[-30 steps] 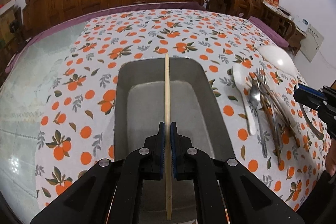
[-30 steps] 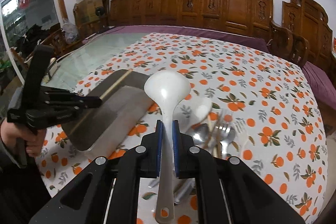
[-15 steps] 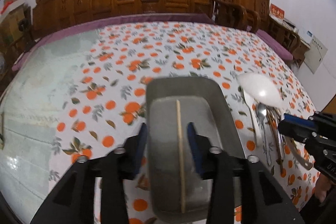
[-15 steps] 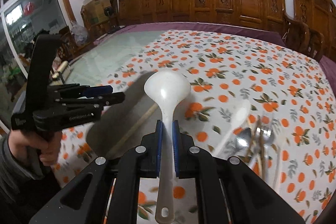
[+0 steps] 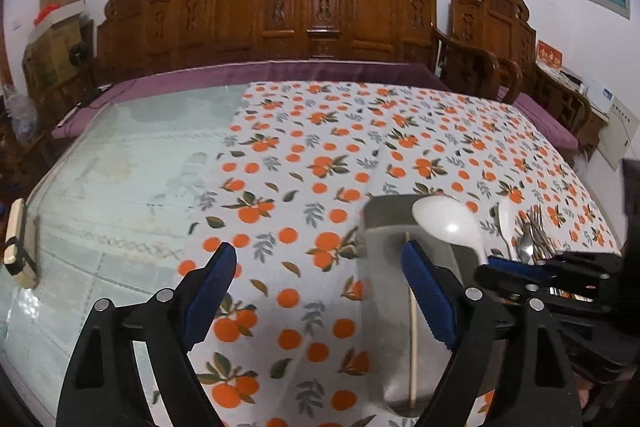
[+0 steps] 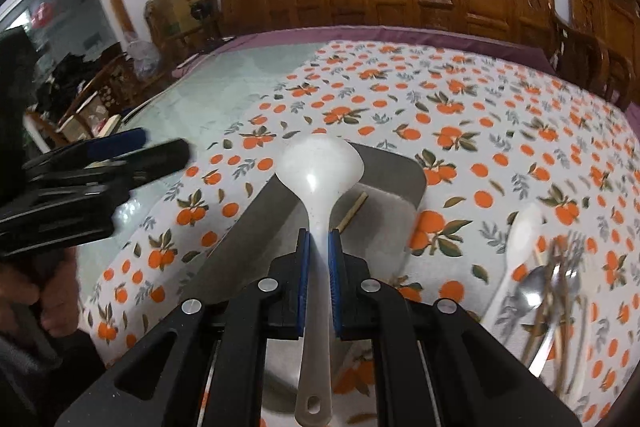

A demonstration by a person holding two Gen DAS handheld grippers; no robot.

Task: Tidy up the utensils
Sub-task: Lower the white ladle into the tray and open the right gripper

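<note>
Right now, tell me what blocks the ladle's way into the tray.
Nothing visible. The right claw holds the ladle over the tray, which holds only one chopstick. The left claw is off to the side.

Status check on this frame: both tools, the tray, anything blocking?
Left tool open, jaws just opened, nothing between. Right tool shut on white ladle, over metal tray. Chopstick in tray. Nothing blocking.

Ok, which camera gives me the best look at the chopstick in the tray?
The left wrist view: the chopstick shows nearly full length on the floor of the metal tray, only briefly crossed by a gripper finger. The right wrist view shows just its tip; the white ladle hides the rest.
</note>
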